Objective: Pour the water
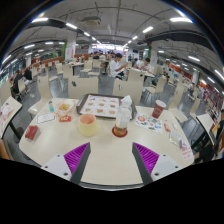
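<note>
My gripper (112, 156) hangs open above the near part of a cream table (110, 150), with nothing between its purple pads (76, 155). Well beyond the fingers stands a yellow cup (88, 124), slightly left of centre. To its right a clear pitcher or kettle (123, 113) rests on a round reddish coaster (120, 131). Farther right is a reddish-brown cup (159, 108). All of them are apart from the fingers.
A white tray (100, 105) with several small items lies behind the cup and pitcher. Bottles, packets and small things crowd the table's left (42, 113) and right (168, 128) sides. Beyond are more tables, chairs and a seated person (117, 67).
</note>
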